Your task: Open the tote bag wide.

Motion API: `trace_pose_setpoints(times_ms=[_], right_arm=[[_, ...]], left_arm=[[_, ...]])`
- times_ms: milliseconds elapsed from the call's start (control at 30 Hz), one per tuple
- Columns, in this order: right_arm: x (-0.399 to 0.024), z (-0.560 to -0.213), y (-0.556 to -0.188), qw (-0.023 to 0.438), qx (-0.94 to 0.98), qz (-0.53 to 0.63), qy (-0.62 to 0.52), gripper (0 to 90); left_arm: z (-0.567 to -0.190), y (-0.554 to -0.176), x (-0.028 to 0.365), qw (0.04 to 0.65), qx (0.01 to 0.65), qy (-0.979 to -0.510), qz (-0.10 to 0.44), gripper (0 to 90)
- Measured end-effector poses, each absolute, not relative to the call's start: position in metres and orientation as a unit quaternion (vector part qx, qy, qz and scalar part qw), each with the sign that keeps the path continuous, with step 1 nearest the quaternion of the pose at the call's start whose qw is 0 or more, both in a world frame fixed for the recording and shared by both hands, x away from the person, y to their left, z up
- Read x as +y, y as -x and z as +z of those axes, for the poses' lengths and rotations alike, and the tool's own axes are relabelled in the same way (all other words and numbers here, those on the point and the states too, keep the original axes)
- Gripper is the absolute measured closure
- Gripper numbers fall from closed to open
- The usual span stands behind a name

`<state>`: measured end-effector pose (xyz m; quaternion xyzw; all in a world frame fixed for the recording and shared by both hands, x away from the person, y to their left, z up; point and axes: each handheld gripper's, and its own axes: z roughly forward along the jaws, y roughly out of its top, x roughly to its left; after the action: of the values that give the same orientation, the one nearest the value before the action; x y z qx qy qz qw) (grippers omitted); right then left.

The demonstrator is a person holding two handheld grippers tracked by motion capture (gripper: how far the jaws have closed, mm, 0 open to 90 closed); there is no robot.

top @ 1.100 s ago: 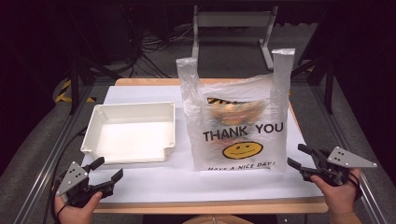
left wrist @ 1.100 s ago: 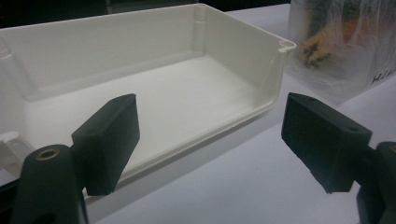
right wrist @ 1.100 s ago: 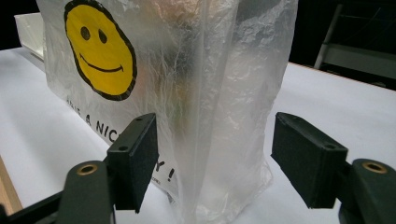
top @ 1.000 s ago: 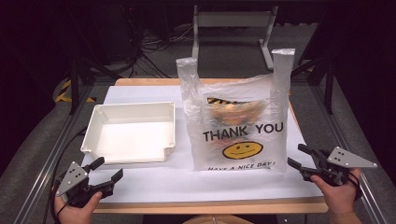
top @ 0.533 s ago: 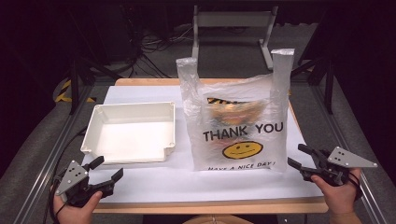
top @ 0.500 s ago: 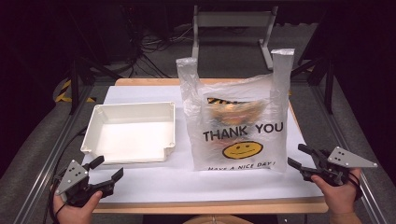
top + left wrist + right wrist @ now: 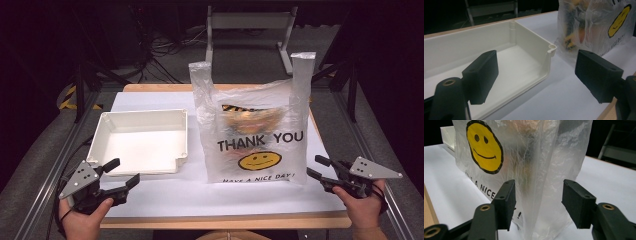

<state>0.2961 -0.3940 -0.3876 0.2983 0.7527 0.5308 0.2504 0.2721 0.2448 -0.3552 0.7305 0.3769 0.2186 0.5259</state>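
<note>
— What is the setting?

— A dark room with a grey floor, cables and a grey metal frame (image 7: 248, 22) beyond the far edge. In front stands a wooden table (image 7: 220, 220) with a white sheet (image 7: 200, 192) spread over most of its top.

— And on it?

— Largest is a clear plastic carrier bag (image 7: 257, 132), upright right of centre, both handles standing straight up, its printed face with "THANK YOU", a yellow smiley and "HAVE A NICE DAY!" turned to the person. Orange and yellow contents show blurred through the film. Just beside it on the left lies an empty white plastic tray (image 7: 140, 142), long side running left to right, open side up.

— The grippers?

— The left gripper (image 7: 120, 175) sits at the near left corner, jaws spread wide, empty, aimed at the tray's near right corner. The right gripper (image 7: 314, 167) is near the bag's lower right corner, jaws wide apart, not touching it; in the right gripper view the bag's edge stands between them.
</note>
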Motion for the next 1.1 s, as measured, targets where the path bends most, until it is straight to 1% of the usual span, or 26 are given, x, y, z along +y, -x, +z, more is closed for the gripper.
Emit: trace_pose_setpoints(times_ms=[133,200,267,400,433,533,567,600,667,733,800,900,1100], right_arm=[[-0.396,-0.386,-0.295,0.257,0.746,0.542,-0.289,47.6],[-0.396,-0.386,-0.296,0.259,0.742,0.55,-0.283,44.9],[-0.396,-0.386,-0.297,0.271,0.745,0.547,-0.269,42.8],[-0.397,-0.385,-0.299,0.273,0.741,0.556,-0.259,40.1],[-0.397,-0.385,-0.298,0.253,0.745,0.553,-0.275,42.2],[-0.397,-0.384,-0.298,0.256,0.743,0.552,-0.278,42.5],[-0.398,-0.385,-0.299,0.248,0.742,0.557,-0.28,42.9],[-0.398,-0.385,-0.299,0.249,0.741,0.557,-0.28,43.0],[-0.397,-0.386,-0.3,0.248,0.739,0.558,-0.285,41.5],[-0.397,-0.387,-0.301,0.237,0.735,0.567,-0.288,41.1],[-0.398,-0.388,-0.301,0.236,0.733,0.57,-0.287,39.9],[-0.399,-0.388,-0.301,0.237,0.733,0.569,-0.287,38.6],[-0.4,-0.388,-0.301,0.236,0.731,0.567,-0.297,36.4]], left_arm=[[-0.349,-0.278,0.235,0.532,0.36,-0.736,0.212,18.2],[-0.346,-0.282,0.229,0.541,0.352,-0.733,0.214,17.7],[-0.342,-0.286,0.223,0.551,0.347,-0.73,0.208,17.3],[-0.331,-0.297,0.211,0.565,0.33,-0.731,0.195,17.2],[-0.328,-0.299,0.208,0.569,0.325,-0.73,0.194,17.1],[-0.319,-0.305,0.201,0.574,0.315,-0.731,0.191,16.8],[-0.316,-0.307,0.199,0.575,0.312,-0.732,0.19,16.8],[-0.312,-0.31,0.195,0.577,0.308,-0.733,0.187,16.7],[-0.308,-0.315,0.19,0.582,0.303,-0.733,0.181,16.3],[-0.304,-0.321,0.185,0.589,0.298,-0.734,0.161,15.4],[-0.302,-0.328,0.178,0.594,0.286,-0.738,0.141,11.9],[-0.297,-0.337,0.169,0.6,0.285,-0.735,0.138,8.9],[-0.288,-0.351,0.156,0.611,0.288,-0.724,0.142,10.1]])
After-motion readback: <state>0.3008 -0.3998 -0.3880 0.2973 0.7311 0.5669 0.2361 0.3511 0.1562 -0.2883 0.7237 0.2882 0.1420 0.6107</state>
